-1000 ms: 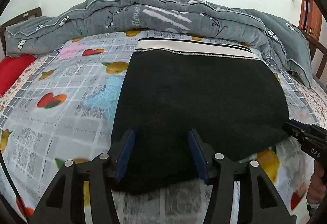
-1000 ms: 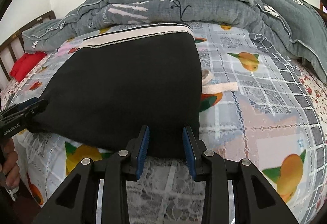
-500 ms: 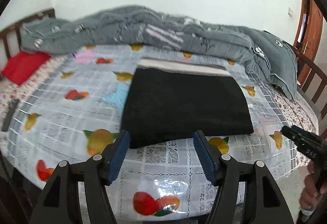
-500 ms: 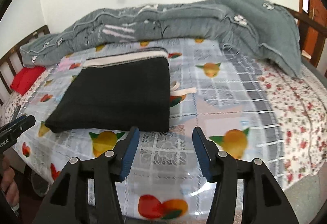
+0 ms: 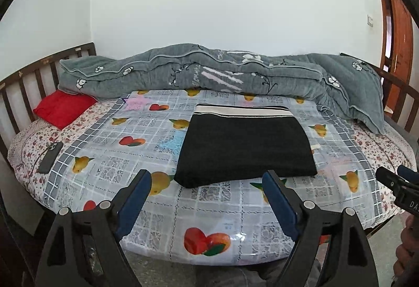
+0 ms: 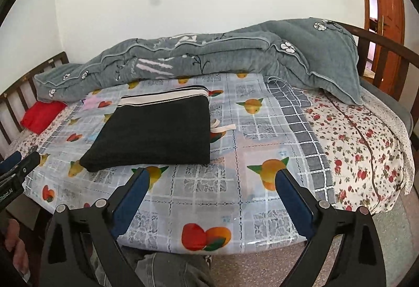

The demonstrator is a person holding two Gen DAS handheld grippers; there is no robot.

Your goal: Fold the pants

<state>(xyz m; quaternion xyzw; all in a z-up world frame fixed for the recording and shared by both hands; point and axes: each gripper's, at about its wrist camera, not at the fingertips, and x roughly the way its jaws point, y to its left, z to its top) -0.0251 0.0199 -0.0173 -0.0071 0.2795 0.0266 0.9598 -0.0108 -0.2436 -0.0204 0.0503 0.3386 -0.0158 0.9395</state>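
The black pants lie folded into a flat rectangle on the fruit-print cover of the bed, white striped waistband at the far edge. They also show in the right wrist view, with a white drawstring sticking out at the right side. My left gripper is open and empty, held back off the bed's front edge. My right gripper is open and empty, also back from the bed. Each gripper shows at the edge of the other's view: the right one and the left one.
A rolled grey quilt lies along the far side of the bed. A red pillow and a dark phone lie at the left. Wooden rails bound both ends. A wooden door stands at the right.
Both grippers have let go of the pants' near edge, opened wide and pulled back and up from the bed. The folded pants stay flat where they lay.
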